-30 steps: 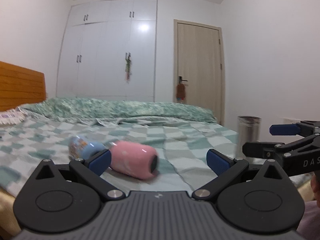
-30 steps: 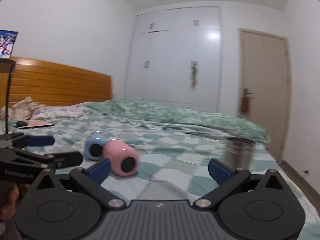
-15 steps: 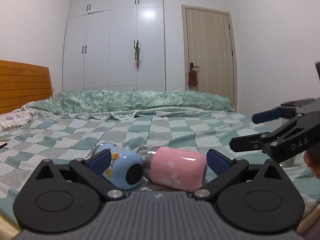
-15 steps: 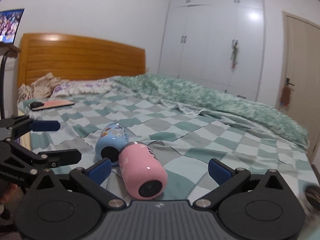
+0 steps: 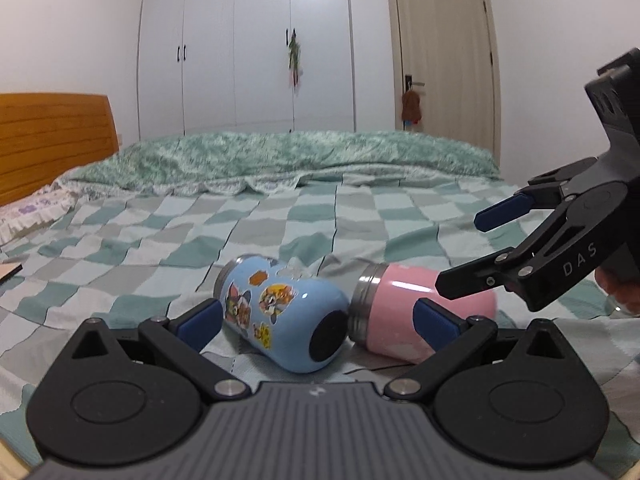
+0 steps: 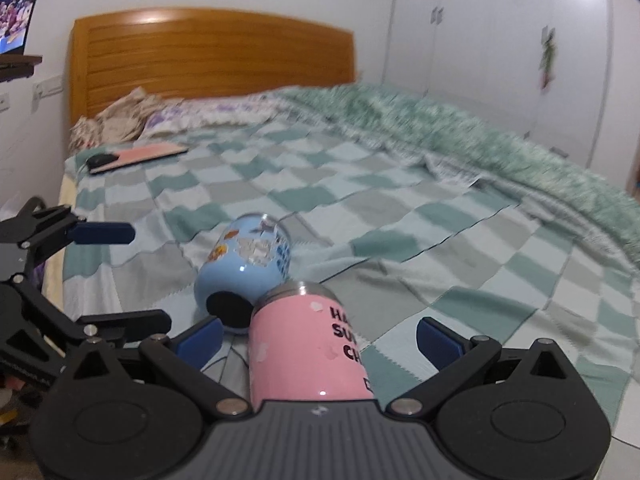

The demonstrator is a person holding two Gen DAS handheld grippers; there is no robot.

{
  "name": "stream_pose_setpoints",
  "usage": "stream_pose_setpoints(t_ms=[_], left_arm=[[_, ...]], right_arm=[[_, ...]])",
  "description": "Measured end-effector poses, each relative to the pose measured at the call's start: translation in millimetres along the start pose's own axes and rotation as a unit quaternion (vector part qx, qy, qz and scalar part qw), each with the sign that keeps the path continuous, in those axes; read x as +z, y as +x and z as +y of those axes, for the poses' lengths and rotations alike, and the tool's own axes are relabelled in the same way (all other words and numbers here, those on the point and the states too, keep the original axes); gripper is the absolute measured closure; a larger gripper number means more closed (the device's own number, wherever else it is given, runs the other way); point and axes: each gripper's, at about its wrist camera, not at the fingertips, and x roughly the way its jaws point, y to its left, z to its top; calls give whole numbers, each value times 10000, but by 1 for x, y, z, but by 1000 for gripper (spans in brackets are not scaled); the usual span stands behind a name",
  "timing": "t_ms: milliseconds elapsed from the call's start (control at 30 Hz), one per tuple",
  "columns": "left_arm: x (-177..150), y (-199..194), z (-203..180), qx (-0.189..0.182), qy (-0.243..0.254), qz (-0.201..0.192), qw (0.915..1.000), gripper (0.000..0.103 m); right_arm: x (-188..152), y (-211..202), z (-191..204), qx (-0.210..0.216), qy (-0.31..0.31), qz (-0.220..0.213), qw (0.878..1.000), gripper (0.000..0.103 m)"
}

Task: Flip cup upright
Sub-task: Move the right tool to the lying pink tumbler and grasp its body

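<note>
Two cups lie on their sides on the checkered bedspread, touching. The blue cartoon cup [image 5: 280,312] lies between the open fingers of my left gripper [image 5: 316,318], its dark base toward me. The pink cup [image 5: 416,304] lies to its right, steel rim against the blue cup. In the right wrist view the pink cup [image 6: 304,344] lies between the open fingers of my right gripper [image 6: 318,336], rim pointing away, with the blue cup [image 6: 244,268] behind it to the left. My right gripper [image 5: 476,256] also shows in the left view, straddling the pink cup. Neither gripper grips anything.
The bed [image 6: 400,208] has a green quilt bunched along its far side [image 5: 280,156] and a wooden headboard [image 6: 208,56]. A pink flat item and a dark object [image 6: 136,156] lie near the pillows. My left gripper [image 6: 100,276] shows at the left of the right wrist view.
Both grippers have moved closer to the cups. The right gripper now has the pink cup between its fingers; the left now frames the blue cup. The cups look unmoved over the last half second.
</note>
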Motion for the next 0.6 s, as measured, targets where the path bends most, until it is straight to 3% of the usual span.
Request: stream_pose_setpoints(t_ms=[233, 467, 600], left_arm=[[-1, 18, -2, 94, 20, 325, 9994, 0], [0, 32, -7, 220, 94, 529, 9983, 0], [-1, 39, -10, 204, 88, 633, 9977, 0]], right_arm=[[3, 39, -21, 697, -180, 661, 9952, 0], [0, 80, -48, 1689, -107, 1357, 9762, 0], [-2, 94, -53, 1994, 6, 1495, 9684, 1]])
